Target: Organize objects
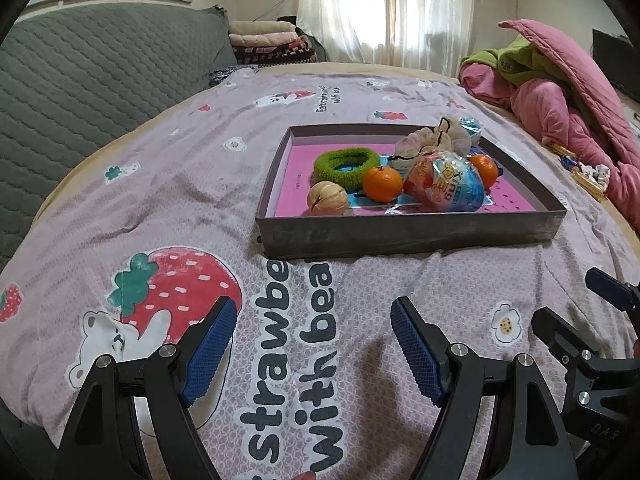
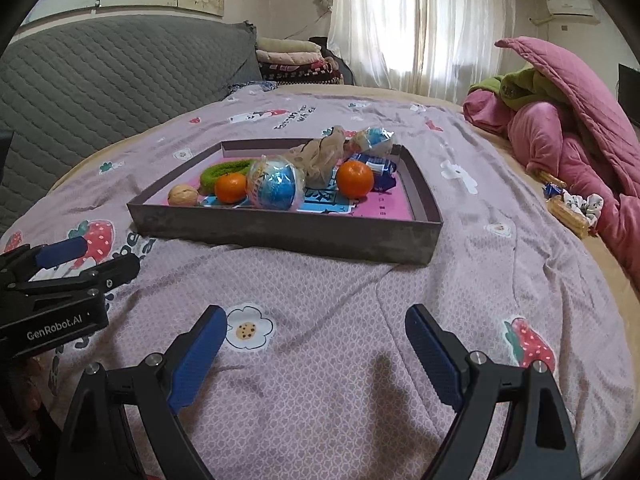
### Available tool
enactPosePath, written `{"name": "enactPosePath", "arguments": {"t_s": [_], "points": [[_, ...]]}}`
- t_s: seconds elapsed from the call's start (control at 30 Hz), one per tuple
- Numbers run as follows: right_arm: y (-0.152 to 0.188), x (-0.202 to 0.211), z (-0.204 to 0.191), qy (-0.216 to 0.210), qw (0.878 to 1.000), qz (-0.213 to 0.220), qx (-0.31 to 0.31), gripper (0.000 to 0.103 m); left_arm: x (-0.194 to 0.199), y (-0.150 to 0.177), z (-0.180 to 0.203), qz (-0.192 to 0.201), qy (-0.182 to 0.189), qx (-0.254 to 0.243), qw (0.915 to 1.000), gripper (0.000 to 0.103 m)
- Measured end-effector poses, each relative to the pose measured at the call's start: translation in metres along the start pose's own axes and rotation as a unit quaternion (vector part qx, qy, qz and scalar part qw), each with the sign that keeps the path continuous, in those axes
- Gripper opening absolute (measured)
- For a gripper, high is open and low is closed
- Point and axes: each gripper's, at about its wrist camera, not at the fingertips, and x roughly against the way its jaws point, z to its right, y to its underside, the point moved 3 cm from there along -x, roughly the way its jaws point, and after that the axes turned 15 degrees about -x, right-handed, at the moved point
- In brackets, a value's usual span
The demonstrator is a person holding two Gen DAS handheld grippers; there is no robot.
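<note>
A shallow dark tray point(image 1: 408, 232) point(image 2: 280, 232) with a pink floor lies on the bed. In it are a walnut point(image 1: 327, 198) point(image 2: 183, 195), two oranges point(image 1: 382, 184) point(image 2: 354, 179), a green hair tie point(image 1: 346, 163) point(image 2: 224, 171), a wrapped blue and red ball point(image 1: 444, 188) point(image 2: 274, 186), a beige cloth pouch point(image 1: 424, 144) point(image 2: 320, 160) and small blue wrapped packets point(image 2: 376, 164). My left gripper point(image 1: 312, 312) hovers open and empty over the bedspread in front of the tray. My right gripper point(image 2: 316, 320) is open and empty too, just right of the left one.
A pink and green heap of quilts point(image 2: 568, 120) lies at the right. Beside it are snack sticks and a scrunchie point(image 2: 576, 206). A grey quilted headboard point(image 1: 92, 80) runs along the left, folded blankets point(image 2: 288, 56) behind it. The strawberry bedspread point(image 2: 320, 360) stretches under both grippers.
</note>
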Motion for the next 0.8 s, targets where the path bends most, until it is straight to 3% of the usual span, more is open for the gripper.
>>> {"name": "enactPosePath", "arguments": {"t_s": [0.8], "points": [[-0.0017, -0.0074, -0.0014, 0.0, 1.0, 0.001, 0.004, 0.091, -0.0061, 0.0032, 0.0036, -0.007, -0.004, -0.005, 1.0, 0.08]]}}
